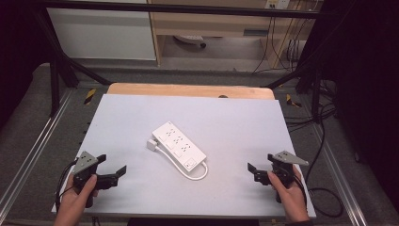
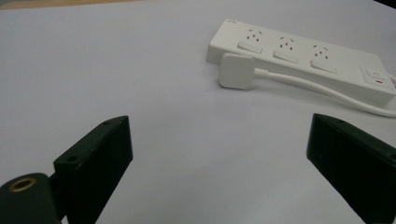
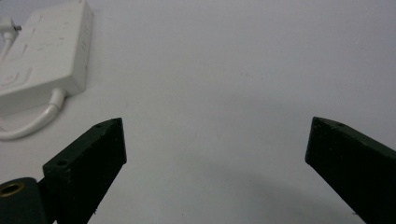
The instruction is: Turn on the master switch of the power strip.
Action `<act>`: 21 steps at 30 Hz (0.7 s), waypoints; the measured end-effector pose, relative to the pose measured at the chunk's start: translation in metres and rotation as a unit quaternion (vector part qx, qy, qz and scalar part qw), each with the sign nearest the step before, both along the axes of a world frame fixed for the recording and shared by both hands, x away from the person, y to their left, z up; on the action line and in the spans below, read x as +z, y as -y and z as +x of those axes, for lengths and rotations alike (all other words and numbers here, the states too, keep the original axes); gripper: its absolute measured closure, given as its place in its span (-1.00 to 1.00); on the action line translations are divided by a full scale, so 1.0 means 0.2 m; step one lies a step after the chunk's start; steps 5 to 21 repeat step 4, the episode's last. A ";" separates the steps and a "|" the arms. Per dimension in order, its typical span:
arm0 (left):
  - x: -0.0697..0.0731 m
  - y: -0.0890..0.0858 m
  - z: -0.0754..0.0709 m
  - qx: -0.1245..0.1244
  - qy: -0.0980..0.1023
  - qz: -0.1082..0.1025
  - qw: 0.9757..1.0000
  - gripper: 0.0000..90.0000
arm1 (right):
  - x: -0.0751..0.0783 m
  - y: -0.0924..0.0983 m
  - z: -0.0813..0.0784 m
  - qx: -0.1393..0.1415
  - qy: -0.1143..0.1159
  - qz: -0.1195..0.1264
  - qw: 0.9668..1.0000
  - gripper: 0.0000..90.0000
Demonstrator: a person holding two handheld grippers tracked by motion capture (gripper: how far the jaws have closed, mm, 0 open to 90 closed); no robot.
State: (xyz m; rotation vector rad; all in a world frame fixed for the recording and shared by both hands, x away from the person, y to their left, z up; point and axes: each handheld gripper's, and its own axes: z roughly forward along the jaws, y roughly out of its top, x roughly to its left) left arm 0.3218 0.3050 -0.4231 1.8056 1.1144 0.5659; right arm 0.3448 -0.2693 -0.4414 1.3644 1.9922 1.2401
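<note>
- High view: white power strip [image 1: 179, 145] lies mid-table [image 1: 235, 122], its plug [image 1: 151, 144] just beside, nothing between it and either claw.
- Left claw [image 1: 114, 164] and right claw [image 1: 258, 166] gape wide, holding nothing.

White power strip [image 1: 179, 145] flat mid-table

A pale grey desk [image 1: 141, 122] carries a white power strip [image 1: 179, 146] lying diagonally near its middle, its white plug [image 1: 152, 144] and looped cable [image 1: 197, 174] resting just beside it.
</note>
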 end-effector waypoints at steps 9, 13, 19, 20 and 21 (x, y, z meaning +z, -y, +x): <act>0.00 0.00 0.00 0.000 0.000 0.000 1.000 -0.85 | -0.04 -0.04 0.02 0.016 -0.023 -0.034 0.999 -0.88; 0.00 0.00 0.00 0.000 0.000 0.000 1.000 -0.85 | -0.04 -0.04 0.02 0.016 -0.023 -0.034 0.999 -0.88; 0.00 0.00 0.00 0.000 0.000 0.000 1.000 -0.85 | -0.04 -0.04 0.02 0.016 -0.023 -0.034 0.999 -0.88; 0.00 0.00 0.00 0.000 0.000 0.000 1.000 -0.85 | -0.04 -0.04 0.02 0.016 -0.023 -0.034 0.999 -0.88; 0.00 0.00 0.00 0.000 0.000 0.000 1.000 -0.85 | -0.04 -0.04 0.02 0.016 -0.023 -0.034 0.999 -0.88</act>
